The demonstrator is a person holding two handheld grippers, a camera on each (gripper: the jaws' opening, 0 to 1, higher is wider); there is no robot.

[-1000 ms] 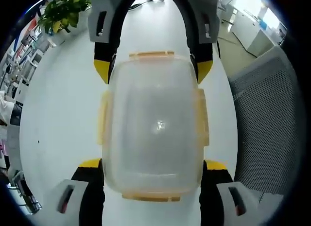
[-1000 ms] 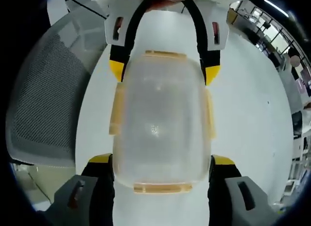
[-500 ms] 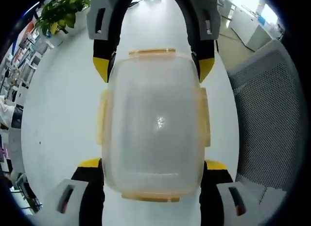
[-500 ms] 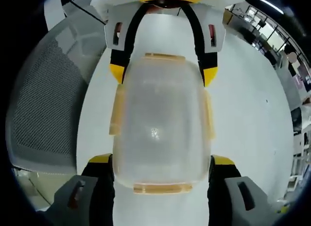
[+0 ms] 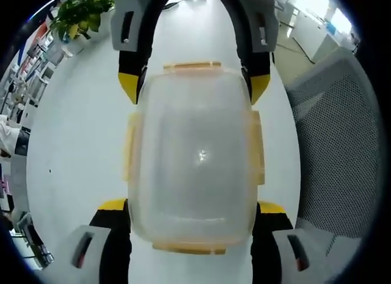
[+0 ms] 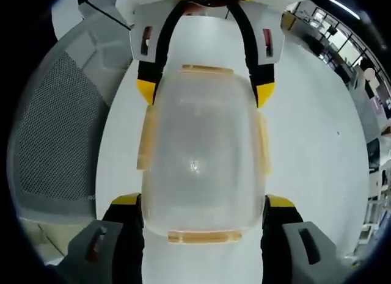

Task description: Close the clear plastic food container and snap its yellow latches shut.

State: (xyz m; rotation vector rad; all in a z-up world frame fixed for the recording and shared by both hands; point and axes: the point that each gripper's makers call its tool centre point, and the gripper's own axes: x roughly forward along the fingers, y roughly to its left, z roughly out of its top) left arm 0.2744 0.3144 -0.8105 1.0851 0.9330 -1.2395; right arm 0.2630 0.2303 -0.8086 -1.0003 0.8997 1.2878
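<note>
The clear container (image 5: 192, 156) sits lid-on upon the white counter (image 5: 73, 149), between the facing left tool (image 5: 192, 214) and right tool (image 6: 201, 211), each spread wide around one end, likely bracing it for latching.

"What is the box (image 5: 192, 156) made of?"
"Cloudy see-through plastic. It is smooth, with a small shiny spot. Its latches (image 5: 190, 66) are yellow plastic you can partly see through."
"And the desk (image 5: 79, 143)?"
"White, smooth and a little shiny."
"The chair (image 5: 333, 156)?"
"Grey mesh with tiny holes, so it looks rough."
"The left gripper (image 5: 191, 218)?"
"Black and yellow, dull, not shiny."
</note>
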